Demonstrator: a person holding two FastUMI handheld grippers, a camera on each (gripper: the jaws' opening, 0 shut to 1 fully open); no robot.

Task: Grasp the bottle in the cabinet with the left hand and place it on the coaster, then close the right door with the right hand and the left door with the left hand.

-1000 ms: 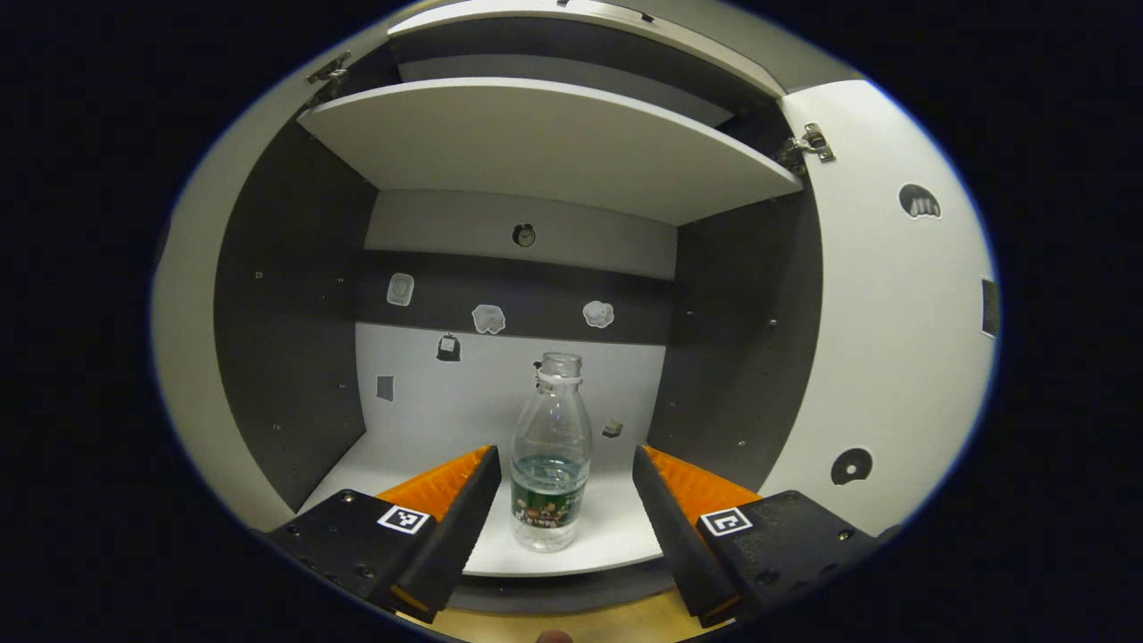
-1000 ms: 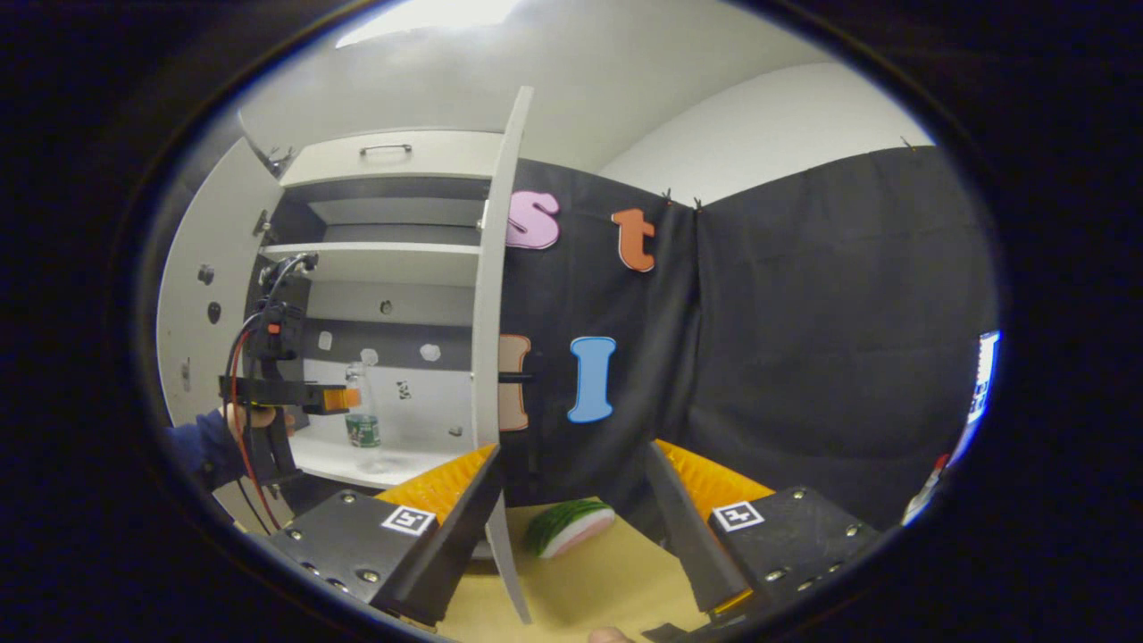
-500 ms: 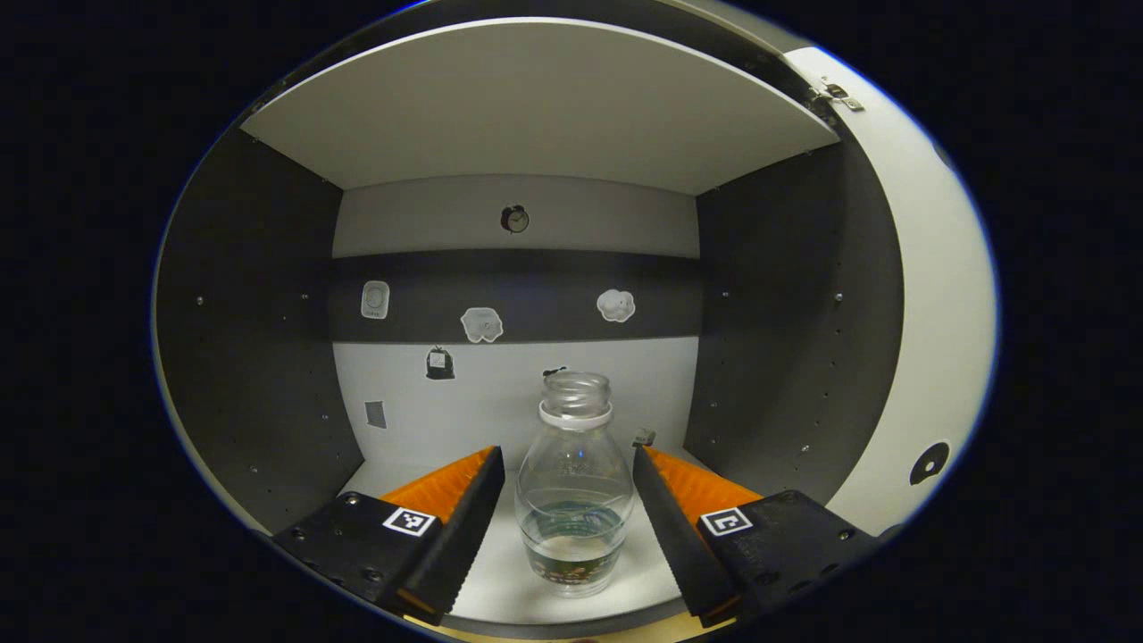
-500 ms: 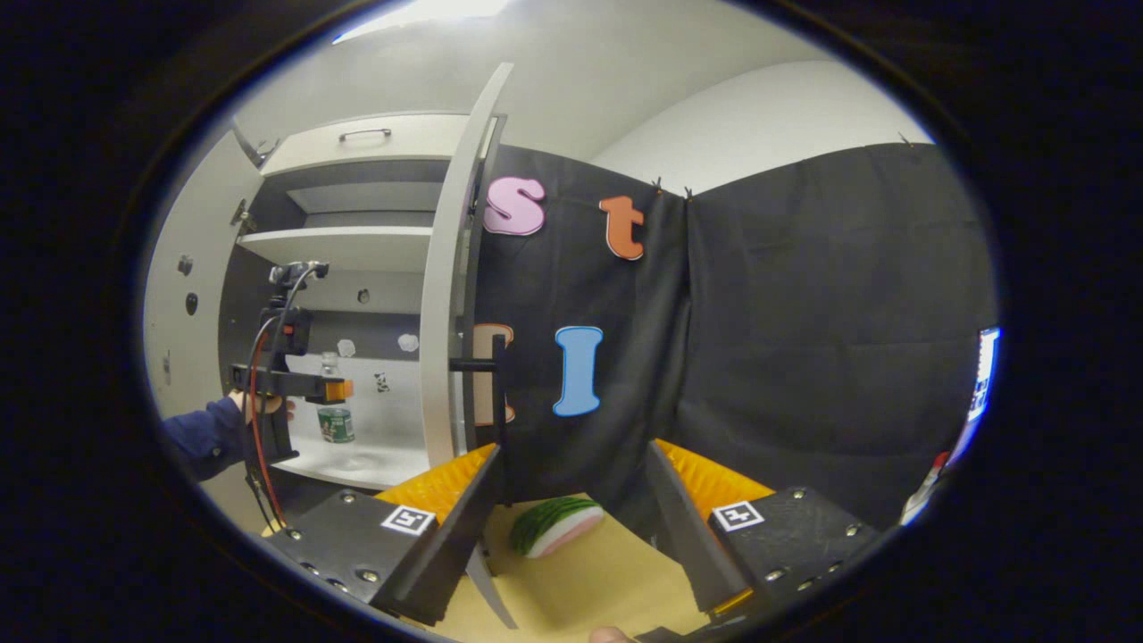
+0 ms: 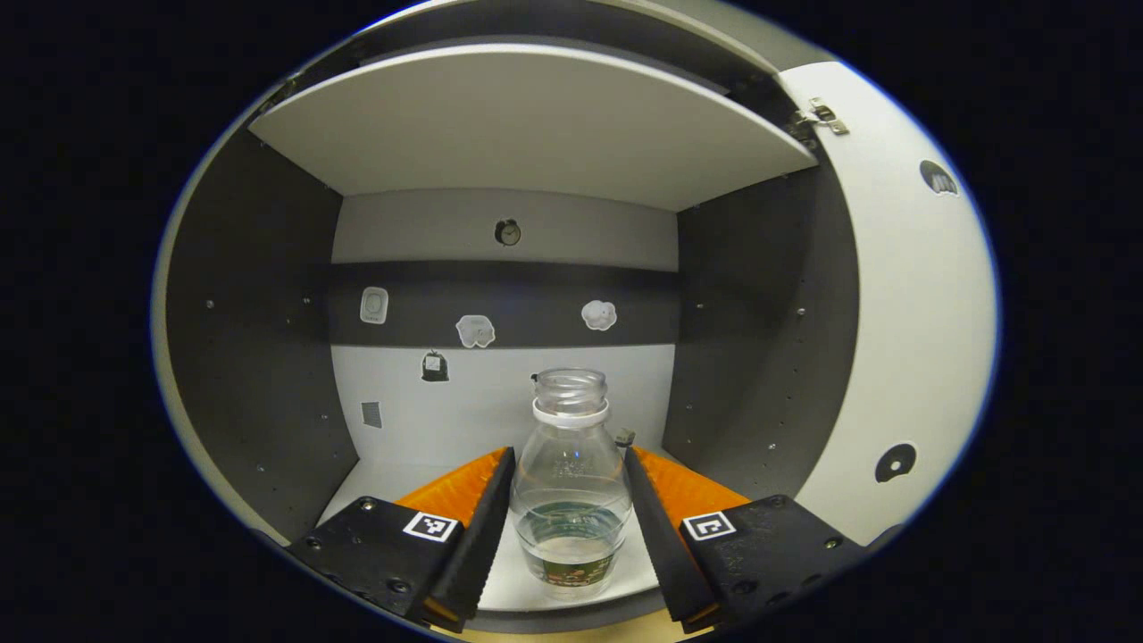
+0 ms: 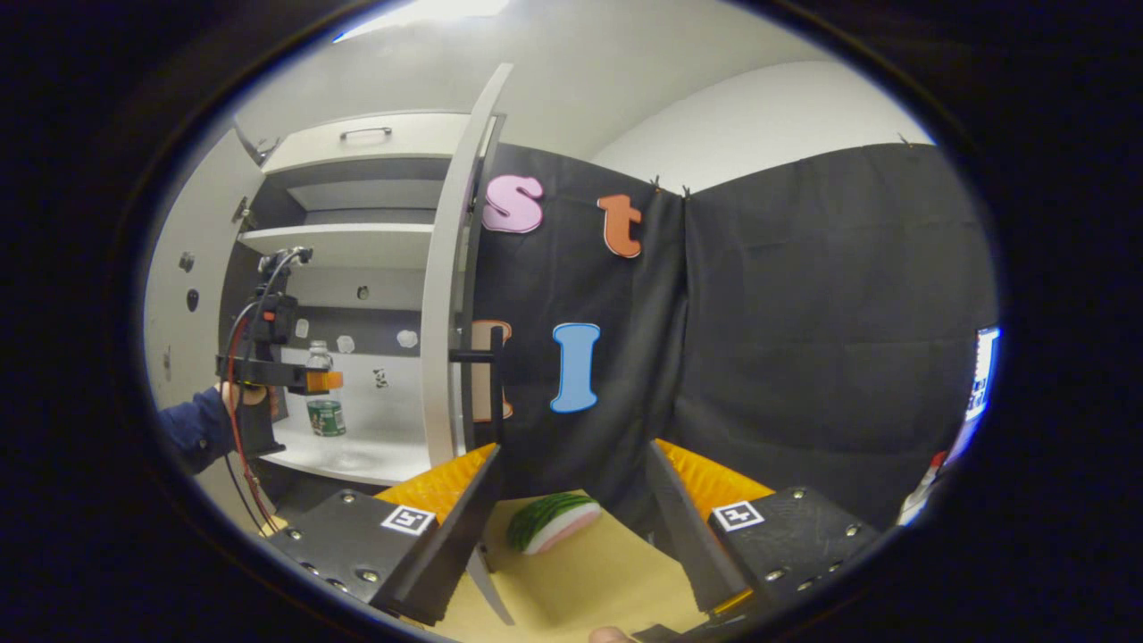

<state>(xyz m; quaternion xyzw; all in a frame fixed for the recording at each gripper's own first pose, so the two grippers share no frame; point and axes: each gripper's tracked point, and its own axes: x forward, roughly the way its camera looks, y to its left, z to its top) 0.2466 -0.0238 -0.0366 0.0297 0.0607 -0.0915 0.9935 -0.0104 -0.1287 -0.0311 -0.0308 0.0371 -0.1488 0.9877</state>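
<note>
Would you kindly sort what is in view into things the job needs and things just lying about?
Needed:
- clear plastic bottle, uncapped, some water inside
- left gripper, fingers against the bottle's sides
- white right cabinet door, open
- right gripper, open

Lying about:
- green and pink watermelon-slice toy
- small stickers on the cabinet's back wall

Both views are sharp at the centre, with straight edges bowed near the rim. The cabinet [image 5: 268, 357] interior is dim; a bright ceiling light [image 6: 429, 11] glares overhead

Uncapped clear bottle [image 5: 571, 487] upright in cabinet [image 5: 268, 357]
</note>
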